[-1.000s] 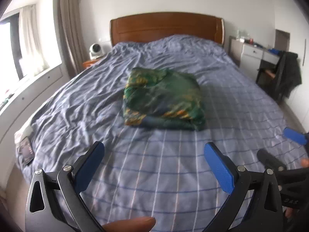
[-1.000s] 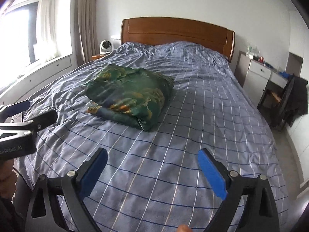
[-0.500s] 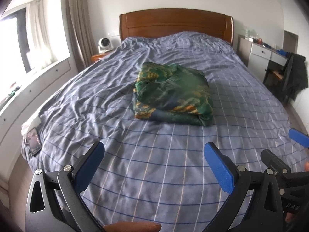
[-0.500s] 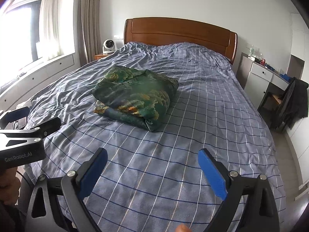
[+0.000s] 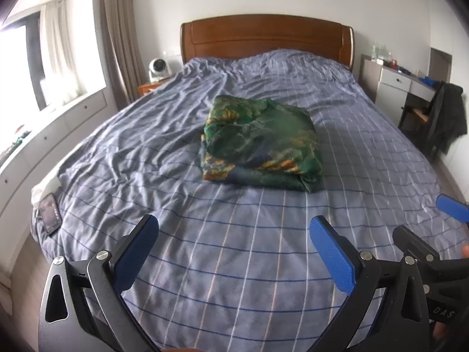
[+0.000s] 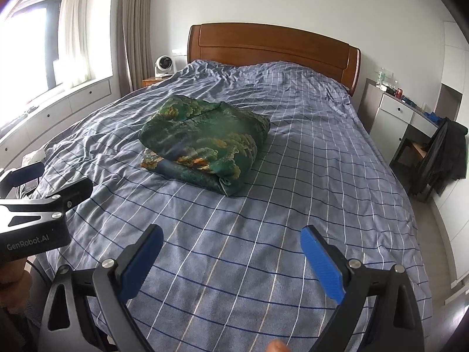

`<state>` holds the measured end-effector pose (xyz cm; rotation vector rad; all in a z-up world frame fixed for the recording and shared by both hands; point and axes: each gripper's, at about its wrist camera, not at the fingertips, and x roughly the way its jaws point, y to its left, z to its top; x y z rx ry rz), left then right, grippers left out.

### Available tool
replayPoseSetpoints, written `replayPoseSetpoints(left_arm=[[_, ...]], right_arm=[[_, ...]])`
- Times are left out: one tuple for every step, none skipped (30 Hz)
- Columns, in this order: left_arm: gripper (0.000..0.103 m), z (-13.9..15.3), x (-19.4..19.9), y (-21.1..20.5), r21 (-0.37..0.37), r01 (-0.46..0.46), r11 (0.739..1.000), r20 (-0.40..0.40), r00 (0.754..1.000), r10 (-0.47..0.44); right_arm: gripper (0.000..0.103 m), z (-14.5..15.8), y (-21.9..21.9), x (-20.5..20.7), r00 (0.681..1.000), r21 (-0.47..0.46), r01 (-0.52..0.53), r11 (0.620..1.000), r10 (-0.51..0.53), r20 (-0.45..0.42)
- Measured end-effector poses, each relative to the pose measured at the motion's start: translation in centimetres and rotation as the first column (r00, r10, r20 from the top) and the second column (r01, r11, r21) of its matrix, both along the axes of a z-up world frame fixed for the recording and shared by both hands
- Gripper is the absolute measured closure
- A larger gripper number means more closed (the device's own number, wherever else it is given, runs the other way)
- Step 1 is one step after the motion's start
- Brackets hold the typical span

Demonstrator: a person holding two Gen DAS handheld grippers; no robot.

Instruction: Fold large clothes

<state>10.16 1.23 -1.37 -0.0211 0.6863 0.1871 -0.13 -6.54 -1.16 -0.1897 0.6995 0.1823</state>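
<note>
A folded green garment (image 5: 262, 146) with orange and gold print lies as a thick bundle in the middle of the bed (image 5: 234, 249); the right wrist view shows the garment (image 6: 205, 143) left of centre. My left gripper (image 5: 234, 234) hovers open over the foot of the bed, well short of the bundle, nothing between its blue pads. My right gripper (image 6: 231, 245) is open too, at about the same distance. Each gripper appears at the edge of the other's view: the right gripper (image 5: 433, 228) and the left gripper (image 6: 47, 182).
The bed has a blue checked cover and a wooden headboard (image 5: 265, 36). A phone (image 5: 49, 212) lies at the bed's left edge. A small fan (image 6: 163, 66) stands on a nightstand. At right are a white desk (image 6: 401, 120) and a chair with a dark coat (image 6: 448, 158).
Both grippers have drawn back and risen from the bed, so the bundle looks smaller and more of the room shows. Both stayed open.
</note>
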Motion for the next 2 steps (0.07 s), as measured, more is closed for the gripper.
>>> replayPoseSetpoints(left_arm=[[0.0, 0.1, -0.06, -0.06, 0.004, -0.002, 1.0, 0.004, 1.0, 0.002], [0.0, 0.21, -0.17, -0.16, 0.011, -0.001, 1.0, 0.011, 1.0, 0.001]], right_arm=[[0.007, 0.01, 0.0, -0.02, 1.0, 0.001, 0.0, 1.0, 0.0, 0.002], [0.007, 0.03, -0.02, -0.06, 1.0, 0.003, 0.0, 1.0, 0.0, 0.004]])
